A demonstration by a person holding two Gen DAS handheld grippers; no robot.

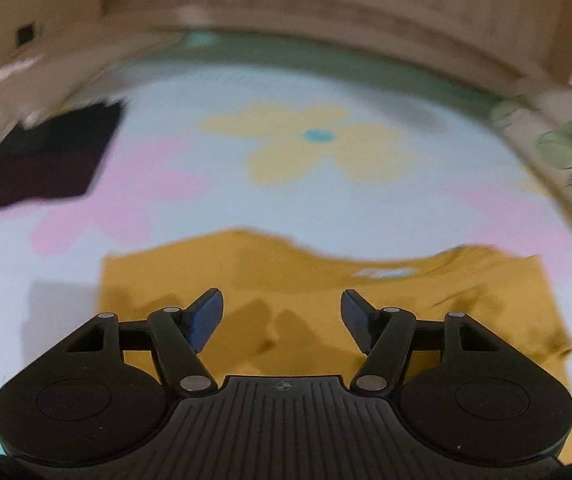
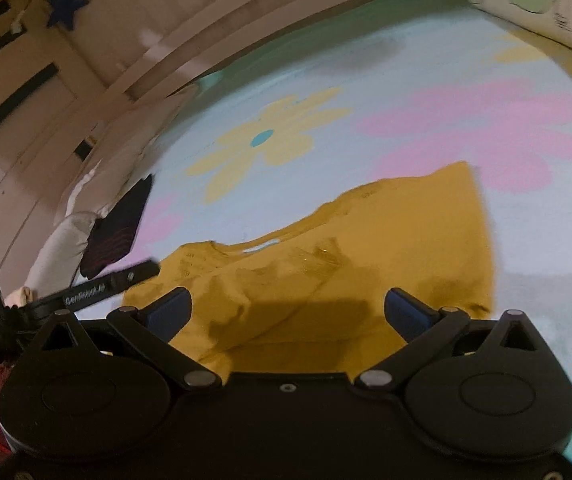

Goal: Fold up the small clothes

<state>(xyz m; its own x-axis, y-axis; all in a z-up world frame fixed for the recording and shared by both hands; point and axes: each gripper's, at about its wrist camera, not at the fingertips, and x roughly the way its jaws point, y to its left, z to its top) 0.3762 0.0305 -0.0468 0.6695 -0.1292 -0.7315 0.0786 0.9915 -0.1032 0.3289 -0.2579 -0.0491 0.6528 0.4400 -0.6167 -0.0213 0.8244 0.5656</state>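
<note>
While spread apart with nothing between the pads, hovering over mustard shirt (image 1: 326, 288): left gripper (image 1: 282, 312), right gripper (image 2: 288, 312).

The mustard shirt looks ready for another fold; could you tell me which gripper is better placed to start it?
Probably the right gripper: open, above the mustard shirt's free side edge. The left gripper, also open, faces mid-cloth, no edge between its fingers.

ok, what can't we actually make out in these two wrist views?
- Mustard-yellow cotton shirt: near hem hidden behind the left hand-held gripper body, left wrist view.
- Same shirt, right wrist view: near part behind the right hand-held gripper.
- White neck label: print blurred.
- Dark folded garment: motion blur, type unclear.
</note>
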